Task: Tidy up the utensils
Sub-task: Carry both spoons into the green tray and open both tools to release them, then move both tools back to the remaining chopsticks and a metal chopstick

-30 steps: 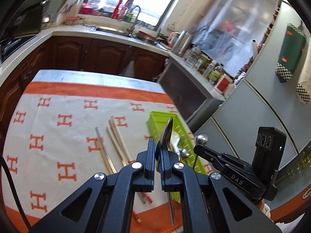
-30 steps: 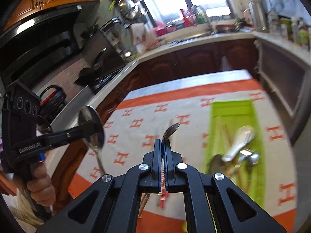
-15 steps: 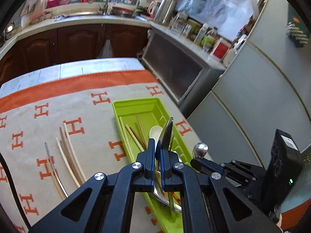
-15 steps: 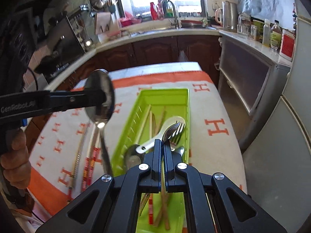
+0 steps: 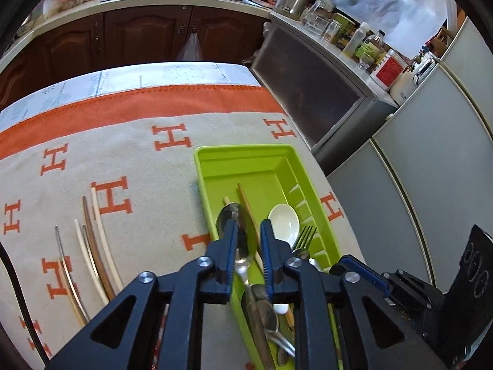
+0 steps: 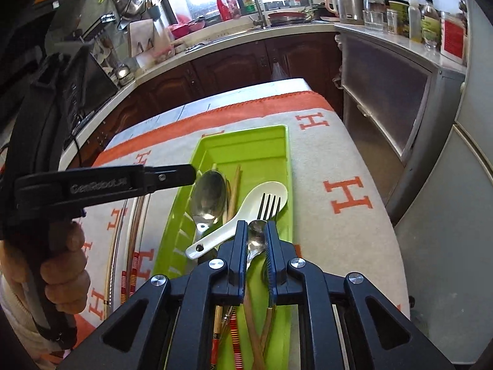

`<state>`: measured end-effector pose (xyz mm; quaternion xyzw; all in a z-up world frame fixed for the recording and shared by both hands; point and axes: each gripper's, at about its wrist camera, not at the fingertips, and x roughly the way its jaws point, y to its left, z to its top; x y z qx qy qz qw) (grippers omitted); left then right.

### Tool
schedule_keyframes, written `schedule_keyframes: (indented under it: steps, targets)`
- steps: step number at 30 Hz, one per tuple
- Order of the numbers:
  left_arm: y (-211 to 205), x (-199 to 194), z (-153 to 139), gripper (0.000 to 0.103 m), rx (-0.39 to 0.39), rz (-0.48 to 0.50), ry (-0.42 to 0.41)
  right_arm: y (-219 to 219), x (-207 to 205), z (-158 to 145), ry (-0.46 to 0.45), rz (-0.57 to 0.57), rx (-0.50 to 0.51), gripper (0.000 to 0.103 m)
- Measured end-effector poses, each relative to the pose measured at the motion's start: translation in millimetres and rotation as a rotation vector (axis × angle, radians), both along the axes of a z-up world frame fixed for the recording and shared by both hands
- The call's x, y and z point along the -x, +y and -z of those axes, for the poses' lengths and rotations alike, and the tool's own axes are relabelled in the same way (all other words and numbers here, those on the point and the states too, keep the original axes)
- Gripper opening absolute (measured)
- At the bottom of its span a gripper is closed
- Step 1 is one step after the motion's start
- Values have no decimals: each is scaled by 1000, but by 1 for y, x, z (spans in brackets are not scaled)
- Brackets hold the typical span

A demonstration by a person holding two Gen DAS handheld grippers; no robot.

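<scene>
A lime green tray [image 5: 246,157] [image 6: 246,141] lies on the H-patterned cloth. In it lie a large metal spoon [image 5: 227,215] [image 6: 208,197], a white ceramic spoon [image 5: 283,220] [image 6: 240,219], a metal fork [image 5: 303,237] [image 6: 268,206] and several chopsticks. My left gripper [image 5: 248,231] is open over the tray, the metal spoon lying loose between its jaws. My right gripper [image 6: 255,229] is open over the tray, the fork lying loose between its jaws.
Several loose chopsticks [image 5: 92,240] [image 6: 132,246] lie on the cloth left of the tray. The table's right edge [image 6: 363,166] drops off beside grey cabinets. A kitchen counter with a sink [image 6: 246,27] runs along the back.
Both grippers came down over the tray and opened. The left let go of the metal spoon and the right let go of the fork; both now lie in the tray.
</scene>
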<state>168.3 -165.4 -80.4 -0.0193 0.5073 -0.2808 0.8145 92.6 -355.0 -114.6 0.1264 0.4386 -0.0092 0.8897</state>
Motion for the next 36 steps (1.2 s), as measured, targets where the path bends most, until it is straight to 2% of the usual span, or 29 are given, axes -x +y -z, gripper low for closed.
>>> schedule_keyframes:
  steps: [3,6,11,15,23,28,31,35,36]
  targets:
    - [10,10,-12,20,-11,-18,-31,-3,2,-3,-6,24,-21,12]
    - [23,23,-20,20,-59,-42,-56,-1,7,-9,-12,33,-44,12]
    - [63,48,-23,21,-125,-98,-62,14,19,-21,-22,22,-59,12]
    - [101,63,-23,24,-128,-164,-43,30,29,-28,-17,2,-75,12]
    - [181,84,-11,24,-214,-320,-40,81,44,-38,-8,-93,-85,12]
    - [209,90,0,24,-215,-362,0,113,43,-40,14,-163,-98,12]
    - [214,93,4,25,-225,-367,-5,135,40,-38,30,-206,-110,12]
    - [218,96,7,39,-235,-366,-14,163,32,-25,77,-267,-135,12]
    - [219,96,9,39,-234,-364,-12,168,30,-22,90,-279,-141,12]
